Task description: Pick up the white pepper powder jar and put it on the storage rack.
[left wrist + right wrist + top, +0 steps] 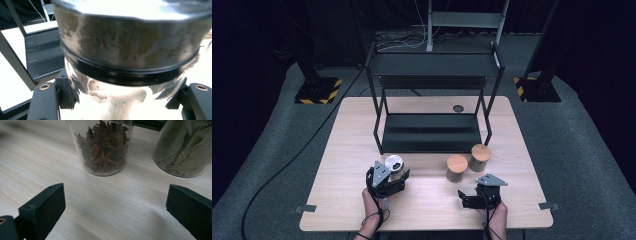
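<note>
A glass jar with a silver metal lid [394,164] stands near the table's front left. My left gripper [388,179] is shut on it. In the left gripper view the jar [130,50] looms close, a pale powder inside it, and the two black jaws press its glass body from both sides. My right gripper [469,197] rests low at the front right, open and holding nothing. In the right gripper view its jaws stand wide apart [115,210]. Just beyond them stand a star anise jar [105,147] and a jar of dried leaves [187,147]. From above, these two show wooden lids [457,167] [480,157].
A black two-level metal rack [432,132] stands at the middle back of the wooden table [347,200], its upper shelf [434,64] bare. A round hole [458,108] sits in the table behind it. Yellow-striped stand bases [318,91] and a cable [277,180] lie on the floor.
</note>
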{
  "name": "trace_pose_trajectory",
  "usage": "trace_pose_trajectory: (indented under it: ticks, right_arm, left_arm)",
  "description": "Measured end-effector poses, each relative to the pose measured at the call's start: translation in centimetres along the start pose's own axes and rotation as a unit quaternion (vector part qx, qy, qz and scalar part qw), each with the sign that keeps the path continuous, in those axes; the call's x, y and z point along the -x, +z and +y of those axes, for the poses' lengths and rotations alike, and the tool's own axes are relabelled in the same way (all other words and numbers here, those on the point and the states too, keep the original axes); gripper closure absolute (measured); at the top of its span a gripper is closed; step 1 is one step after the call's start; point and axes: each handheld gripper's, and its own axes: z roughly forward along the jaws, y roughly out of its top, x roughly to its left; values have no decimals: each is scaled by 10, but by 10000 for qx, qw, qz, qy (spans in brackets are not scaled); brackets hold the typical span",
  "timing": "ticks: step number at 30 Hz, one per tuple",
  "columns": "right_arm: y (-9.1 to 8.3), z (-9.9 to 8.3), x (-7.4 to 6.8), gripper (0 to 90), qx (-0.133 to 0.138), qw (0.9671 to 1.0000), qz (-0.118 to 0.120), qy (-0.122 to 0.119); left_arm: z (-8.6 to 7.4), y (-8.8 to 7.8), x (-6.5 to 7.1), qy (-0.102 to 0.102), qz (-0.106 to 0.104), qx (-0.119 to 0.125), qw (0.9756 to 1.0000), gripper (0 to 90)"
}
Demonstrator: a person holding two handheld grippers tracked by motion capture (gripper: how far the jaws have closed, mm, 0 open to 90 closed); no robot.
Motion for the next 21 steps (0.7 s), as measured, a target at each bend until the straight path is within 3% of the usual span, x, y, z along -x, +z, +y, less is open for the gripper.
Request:
trace_pose_trajectory:
  ticks: [21]
  right_arm:
    - [0,0,0,16,3,10000,9,9]
  left_arm:
    - [6,8,-7,-34,77,7,10000,305]
